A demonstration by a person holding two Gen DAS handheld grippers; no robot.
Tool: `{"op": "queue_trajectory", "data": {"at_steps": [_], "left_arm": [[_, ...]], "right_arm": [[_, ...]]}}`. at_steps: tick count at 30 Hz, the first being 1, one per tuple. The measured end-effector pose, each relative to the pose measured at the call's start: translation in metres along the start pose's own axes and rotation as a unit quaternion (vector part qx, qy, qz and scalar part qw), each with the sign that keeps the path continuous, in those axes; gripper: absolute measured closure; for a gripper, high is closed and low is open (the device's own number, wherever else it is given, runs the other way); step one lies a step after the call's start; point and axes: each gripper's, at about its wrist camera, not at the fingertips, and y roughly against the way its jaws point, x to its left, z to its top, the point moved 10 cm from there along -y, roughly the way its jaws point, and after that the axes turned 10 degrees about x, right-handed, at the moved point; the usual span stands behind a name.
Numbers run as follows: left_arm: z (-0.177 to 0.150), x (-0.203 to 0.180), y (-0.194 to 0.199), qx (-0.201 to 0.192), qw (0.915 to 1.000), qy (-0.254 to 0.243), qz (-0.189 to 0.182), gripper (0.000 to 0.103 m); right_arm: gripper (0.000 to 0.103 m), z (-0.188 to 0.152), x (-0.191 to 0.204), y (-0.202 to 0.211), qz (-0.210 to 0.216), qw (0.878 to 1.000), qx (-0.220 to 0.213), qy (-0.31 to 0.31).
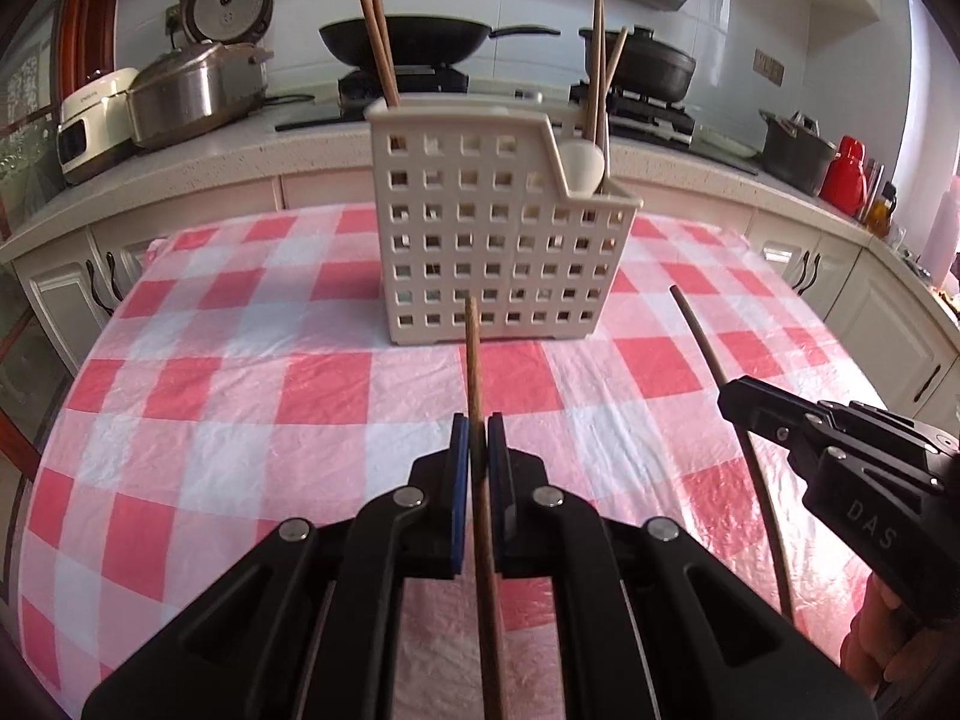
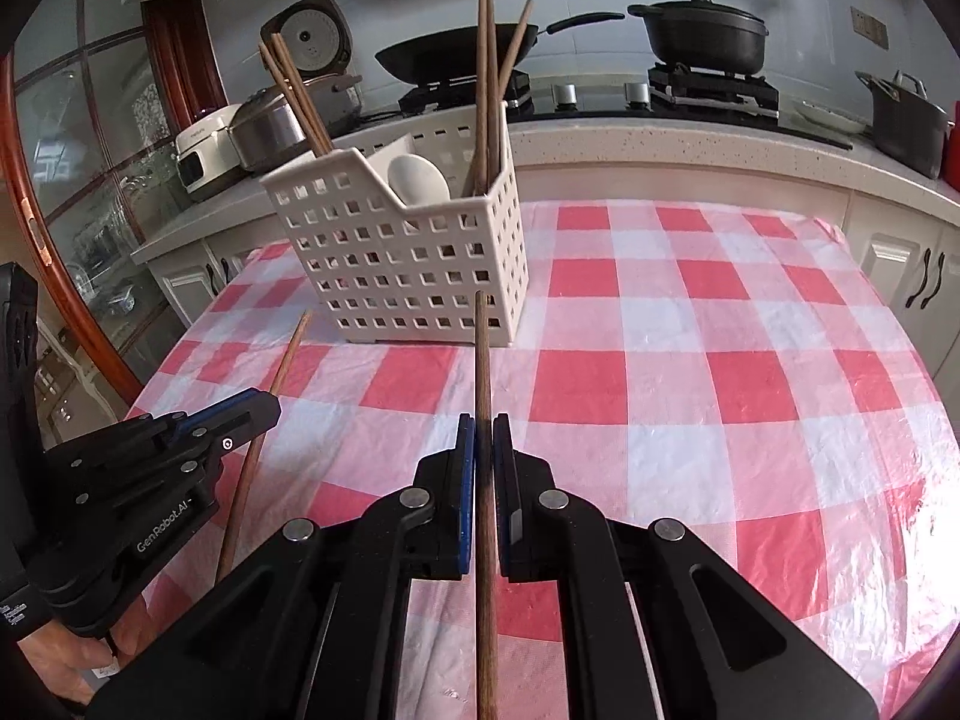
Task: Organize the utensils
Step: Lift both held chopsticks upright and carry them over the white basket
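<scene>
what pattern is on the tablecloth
Red, pink and white checks on the crinkled plastic tablecloth; clearest in the right wrist view.

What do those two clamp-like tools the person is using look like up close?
Both are matte black, built from angular linked bars joined by round silver pins. The left gripper and right gripper each end in two flat fingers faced with blue pads. White lettering runs along their sides, "GenRobot.AI" on the left one.

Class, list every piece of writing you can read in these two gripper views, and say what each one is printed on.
"DAS": on the body of the right gripper.
"GenRobot.AI": on the body of the left gripper.
Brand on the white cooker: too small to read.
Small print on the strap at the left edge: blurred.
</scene>
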Motion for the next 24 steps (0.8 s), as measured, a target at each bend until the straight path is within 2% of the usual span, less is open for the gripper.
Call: {"op": "queue_trajectory", "data": {"at_steps": [11,24], "left_arm": [[0.006,0.002,0.068,-0.078,0.9969,0.000,0.006,0.097],[0.008,-0.004,0.125,-0.145,0.9894,-0.004,0.004,0.097]], "right_arm": [[0.097,0.009,0.023,0.046,-0.005,0.998,-0.054,0.027],[0.097,0.018,0.036,0.094,0.001,0.992,-0.117,0.042]]}}
